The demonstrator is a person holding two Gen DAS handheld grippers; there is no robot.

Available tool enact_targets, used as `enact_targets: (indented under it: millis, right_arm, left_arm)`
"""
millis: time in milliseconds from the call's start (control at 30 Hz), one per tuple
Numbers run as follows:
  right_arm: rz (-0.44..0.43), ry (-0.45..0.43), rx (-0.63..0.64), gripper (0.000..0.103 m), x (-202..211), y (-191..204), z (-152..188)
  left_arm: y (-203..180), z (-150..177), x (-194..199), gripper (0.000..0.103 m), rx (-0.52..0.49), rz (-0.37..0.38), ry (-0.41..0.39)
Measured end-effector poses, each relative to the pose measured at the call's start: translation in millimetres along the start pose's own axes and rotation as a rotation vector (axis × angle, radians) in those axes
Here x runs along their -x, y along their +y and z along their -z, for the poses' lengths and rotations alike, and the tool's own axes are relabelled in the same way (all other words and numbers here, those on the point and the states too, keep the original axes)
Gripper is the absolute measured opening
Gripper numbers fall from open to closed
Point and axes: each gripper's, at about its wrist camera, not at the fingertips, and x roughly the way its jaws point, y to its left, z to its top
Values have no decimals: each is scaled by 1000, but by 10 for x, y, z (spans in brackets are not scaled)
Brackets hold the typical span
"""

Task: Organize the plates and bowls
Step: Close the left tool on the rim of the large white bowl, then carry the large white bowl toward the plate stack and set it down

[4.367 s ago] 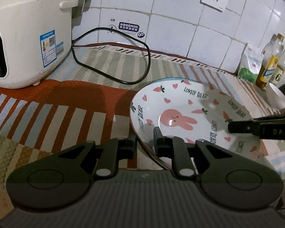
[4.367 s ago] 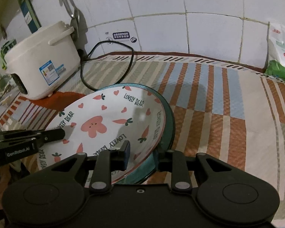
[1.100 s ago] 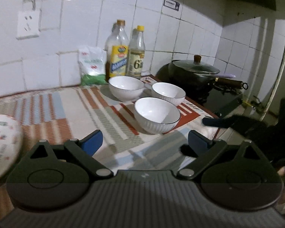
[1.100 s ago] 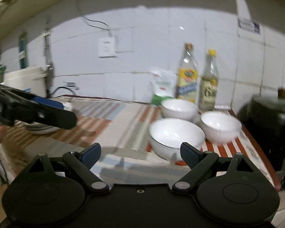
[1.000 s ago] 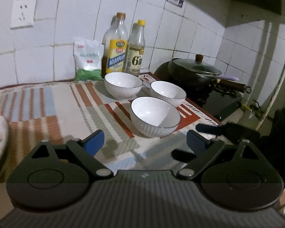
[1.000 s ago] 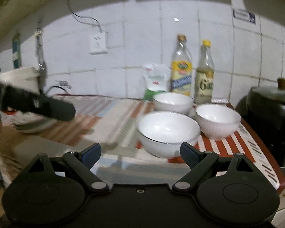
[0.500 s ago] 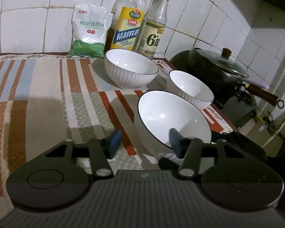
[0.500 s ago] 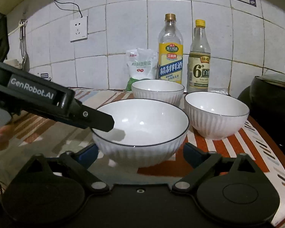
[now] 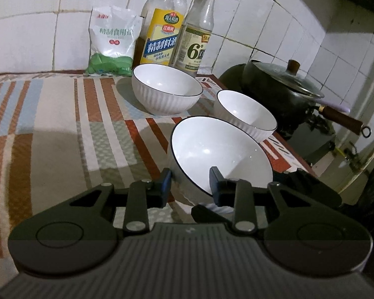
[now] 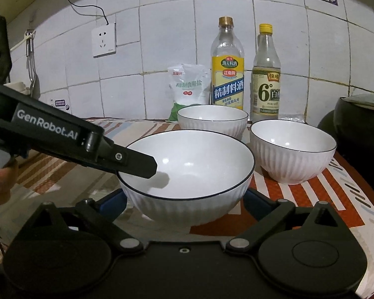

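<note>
Bowl [image 10: 187, 174] base behind right gripper [image 10: 184, 201]

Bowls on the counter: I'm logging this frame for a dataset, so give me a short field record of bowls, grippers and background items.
bowls: three white ribbed, dark-rimmed, upright, empty
nearest bowl: largest in view, on the striped cloth
back bowl: in front of the bottles
right bowl: beside the dark pot
left gripper: fingers straddle the nearest bowl's rim, one inside, one outside; not clearly clamped
right gripper: open, fingers either side of the nearest bowl
background: yellow-label bottle, white-label bottle, salt bag, wall socket
</note>
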Motion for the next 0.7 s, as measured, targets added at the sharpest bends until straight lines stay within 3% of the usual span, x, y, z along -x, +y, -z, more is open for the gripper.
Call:
enact_targets:
  millis: [367,700]
  right_arm:
    - [-21,-24,59,101,149,504,-167]
    - [-123,-7,140,101,66,1193,-304]
  left_arm:
    - [119,34,544,31,-32,-68,-35]
    - [559,132,1108,31,7,-187,-38]
